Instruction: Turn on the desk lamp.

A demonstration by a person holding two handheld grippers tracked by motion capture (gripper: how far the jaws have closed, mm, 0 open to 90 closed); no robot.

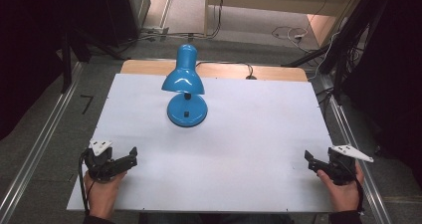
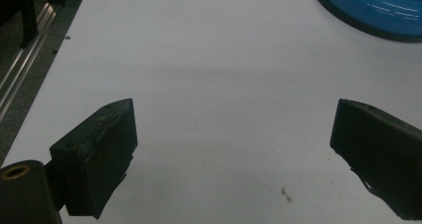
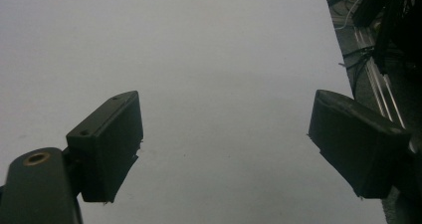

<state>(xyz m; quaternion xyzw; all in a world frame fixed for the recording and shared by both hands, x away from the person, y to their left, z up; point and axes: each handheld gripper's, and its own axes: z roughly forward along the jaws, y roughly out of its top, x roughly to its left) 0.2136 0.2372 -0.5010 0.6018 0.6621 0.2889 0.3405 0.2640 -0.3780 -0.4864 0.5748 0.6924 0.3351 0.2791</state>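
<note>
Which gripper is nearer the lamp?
The left gripper. The lamp stands left of the table's middle, and its blue base shows in the left gripper view; the right gripper sits at the far corner.

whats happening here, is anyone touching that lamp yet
Not yet. A person sits at the white table with a two-jaw gripper in each hand. The left gripper and the right gripper rest near the table's near corners, both with jaws open and nothing between them. The blue desk lamp stands upright toward the far side, a little left of centre, its shade tipped down over its round base, apart from both grippers.
</note>
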